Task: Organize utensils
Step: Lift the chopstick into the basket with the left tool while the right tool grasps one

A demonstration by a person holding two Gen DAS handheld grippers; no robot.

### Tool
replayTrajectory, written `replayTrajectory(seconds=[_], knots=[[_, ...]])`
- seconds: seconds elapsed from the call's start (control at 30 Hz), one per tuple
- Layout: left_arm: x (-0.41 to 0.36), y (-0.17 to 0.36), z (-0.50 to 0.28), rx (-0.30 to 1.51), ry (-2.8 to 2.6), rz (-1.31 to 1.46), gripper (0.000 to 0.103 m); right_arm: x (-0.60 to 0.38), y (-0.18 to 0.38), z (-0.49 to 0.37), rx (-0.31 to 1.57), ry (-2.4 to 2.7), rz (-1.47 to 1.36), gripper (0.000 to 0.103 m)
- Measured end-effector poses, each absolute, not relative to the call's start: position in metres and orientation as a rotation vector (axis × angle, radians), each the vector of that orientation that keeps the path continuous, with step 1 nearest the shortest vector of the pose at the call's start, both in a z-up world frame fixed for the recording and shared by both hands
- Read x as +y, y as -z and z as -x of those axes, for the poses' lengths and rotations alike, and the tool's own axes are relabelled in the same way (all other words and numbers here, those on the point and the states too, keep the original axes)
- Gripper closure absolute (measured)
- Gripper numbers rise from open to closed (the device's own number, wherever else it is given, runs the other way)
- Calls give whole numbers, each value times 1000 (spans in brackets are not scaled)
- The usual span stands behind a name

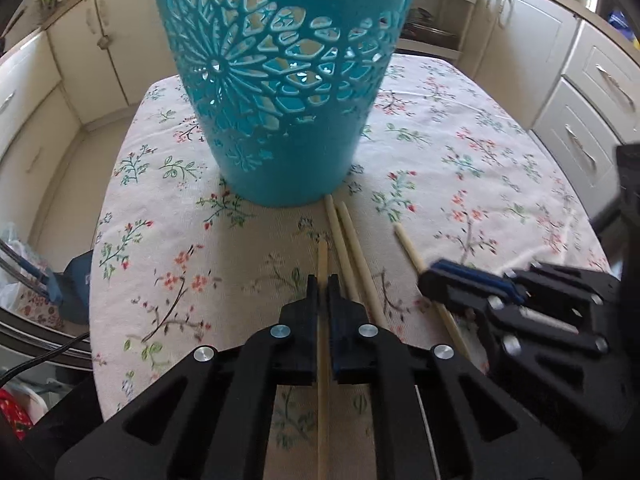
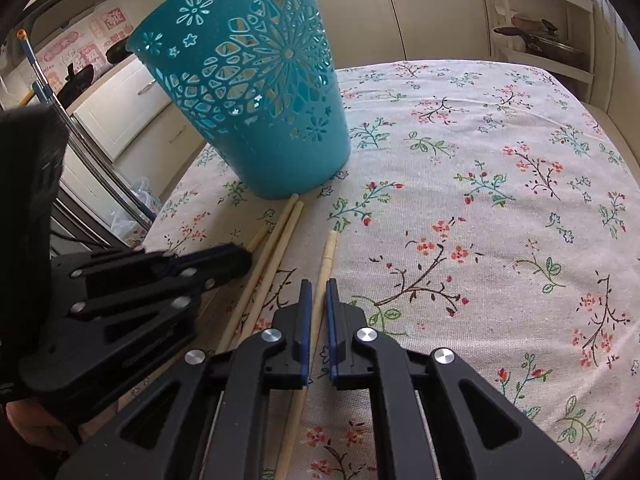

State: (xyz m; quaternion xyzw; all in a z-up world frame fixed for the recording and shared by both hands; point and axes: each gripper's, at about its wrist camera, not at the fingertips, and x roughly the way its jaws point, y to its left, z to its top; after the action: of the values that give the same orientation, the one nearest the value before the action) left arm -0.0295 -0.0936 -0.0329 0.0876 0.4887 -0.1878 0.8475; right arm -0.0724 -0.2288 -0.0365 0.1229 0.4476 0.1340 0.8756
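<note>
Teal plastic, pierced with flower cut-outs, forms the tapered basket [image 1: 280, 92] standing on a floral cotton tablecloth [image 1: 460, 152]. Just beside its base lie two pale wooden chopsticks [image 1: 348, 248], side by side. The left gripper [image 1: 322, 292] is clamped on a third chopstick [image 1: 322, 256]; the right gripper [image 2: 316, 294] is pinched shut around a fourth chopstick [image 2: 329, 252]. Cream cabinets [image 1: 532, 32] ring the table.

The basket [image 1: 280, 80] loses its rim to the top edge in the left view. The right gripper [image 1: 430, 276] there is blurred. Chopsticks [image 2: 280, 248] run hidden under both grippers.
</note>
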Motion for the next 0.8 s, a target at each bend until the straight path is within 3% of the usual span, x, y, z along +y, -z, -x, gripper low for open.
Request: replayTrajectory(seconds=[0.23, 0.5, 0.8], knots=[[-57, -28, 55, 974, 609, -6, 98, -232, 37, 74, 935, -290, -293, 95], [-29, -149, 47, 667, 745, 211, 98, -233, 38, 75, 935, -295, -311, 95], [-50, -197, -22, 432, 568, 279, 98, -235, 38, 74, 934, -301, -330, 95]])
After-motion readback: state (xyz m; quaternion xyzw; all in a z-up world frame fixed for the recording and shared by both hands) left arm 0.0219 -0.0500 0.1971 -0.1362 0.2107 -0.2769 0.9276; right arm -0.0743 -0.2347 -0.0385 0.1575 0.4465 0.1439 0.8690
